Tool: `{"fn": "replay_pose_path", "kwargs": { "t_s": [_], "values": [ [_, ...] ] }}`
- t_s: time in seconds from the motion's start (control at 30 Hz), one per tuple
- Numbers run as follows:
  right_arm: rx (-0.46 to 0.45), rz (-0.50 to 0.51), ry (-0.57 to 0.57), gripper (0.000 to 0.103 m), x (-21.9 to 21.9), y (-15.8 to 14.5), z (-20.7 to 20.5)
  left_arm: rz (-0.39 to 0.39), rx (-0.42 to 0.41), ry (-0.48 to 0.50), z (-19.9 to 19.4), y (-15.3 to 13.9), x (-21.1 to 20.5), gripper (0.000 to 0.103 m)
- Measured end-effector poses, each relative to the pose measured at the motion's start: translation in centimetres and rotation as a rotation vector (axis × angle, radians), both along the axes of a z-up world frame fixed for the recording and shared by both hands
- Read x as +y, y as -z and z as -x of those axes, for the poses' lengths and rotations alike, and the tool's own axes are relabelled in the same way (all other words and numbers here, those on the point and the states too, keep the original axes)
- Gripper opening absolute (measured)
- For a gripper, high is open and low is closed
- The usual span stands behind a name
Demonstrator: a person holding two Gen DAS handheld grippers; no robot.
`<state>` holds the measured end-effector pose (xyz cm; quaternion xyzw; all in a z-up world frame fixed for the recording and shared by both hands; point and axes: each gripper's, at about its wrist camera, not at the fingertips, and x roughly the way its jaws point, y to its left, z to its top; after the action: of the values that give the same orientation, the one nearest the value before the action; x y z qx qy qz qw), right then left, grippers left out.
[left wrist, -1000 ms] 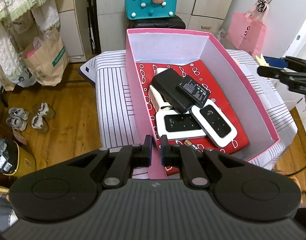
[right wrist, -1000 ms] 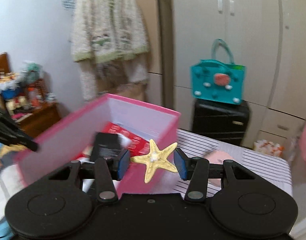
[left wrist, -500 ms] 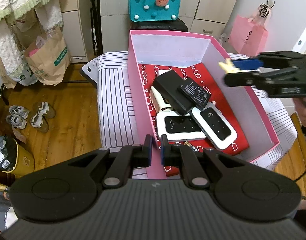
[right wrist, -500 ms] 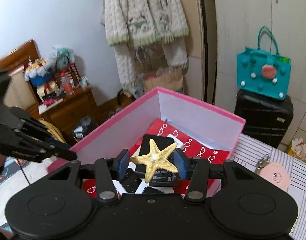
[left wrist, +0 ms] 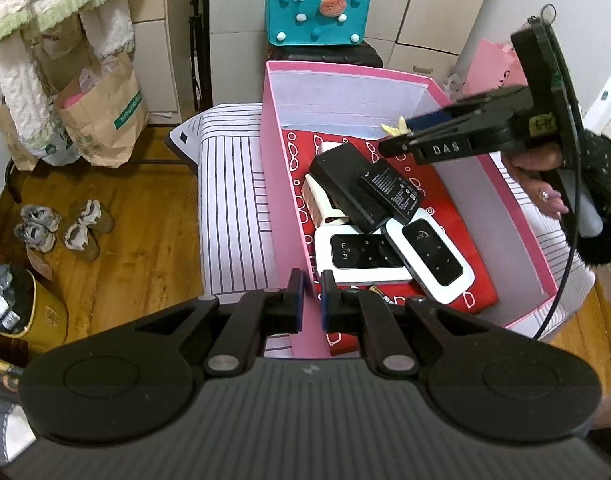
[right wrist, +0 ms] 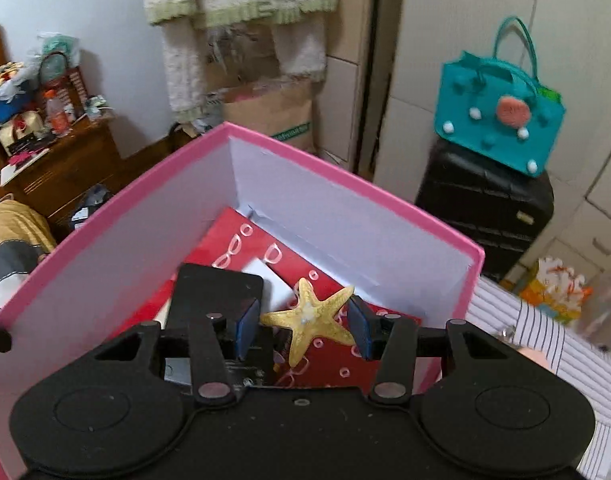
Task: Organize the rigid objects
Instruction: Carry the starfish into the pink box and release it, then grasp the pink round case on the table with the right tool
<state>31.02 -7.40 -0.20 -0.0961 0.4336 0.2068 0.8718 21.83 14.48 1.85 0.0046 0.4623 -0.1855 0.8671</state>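
A pink box [left wrist: 347, 69] with white inner walls stands on a striped cushion. On its red lining lie a black power bank [left wrist: 343, 188], a black battery [left wrist: 391, 191] and two white Wi-Fi routers [left wrist: 361, 258]. My left gripper [left wrist: 312, 294] is shut on the box's near wall at the corner. My right gripper [right wrist: 305, 330] is shut on a yellow starfish [right wrist: 311, 320] and hangs inside the box [right wrist: 345, 184], above the red lining beside the power bank [right wrist: 217, 296]. In the left wrist view the right gripper [left wrist: 397, 136] reaches in from the right, and only a tip of the starfish [left wrist: 395, 127] shows.
A teal bag [left wrist: 317, 12] sits on a black suitcase [right wrist: 485, 208] behind the box. Paper bags [left wrist: 101, 116] and small shoes [left wrist: 57, 228] are on the wooden floor at the left. A person's hand [left wrist: 545, 184] holds the right gripper. The striped cushion [left wrist: 233, 208] extends left of the box.
My right gripper has carried the starfish from beyond the box's right wall to over the box and down into it. My left gripper has kept its place on the wall.
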Motion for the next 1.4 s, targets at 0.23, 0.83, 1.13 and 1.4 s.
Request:
{"fn": "replay_pose_path", "kwargs": {
  "t_s": [0.23, 0.83, 1.13, 1.4],
  "values": [
    [-0.071, -0.090, 0.006, 0.060, -2.1, -2.5, 2.5, -0.006, 0.009, -0.011, -0.1, -0.1, -0.2, 0.007],
    [-0.151, -0.164, 0.195, 0.063, -14.8, -1.2, 7.7, -0.023, 0.010, -0.037, 0.0, 0.0, -0.5, 0.007],
    [-0.181, -0.113, 0.183, 0.063, -16.6, 2.4, 7.6, -0.043, 0.029, -0.068, -0.5, -0.3, -1.1, 0.007],
    [-0.187, -0.054, 0.191, 0.068, -16.4, 5.0, 5.6, -0.093, 0.004, -0.084, -1.3, -0.6, -2.1, 0.007]
  ]
}}
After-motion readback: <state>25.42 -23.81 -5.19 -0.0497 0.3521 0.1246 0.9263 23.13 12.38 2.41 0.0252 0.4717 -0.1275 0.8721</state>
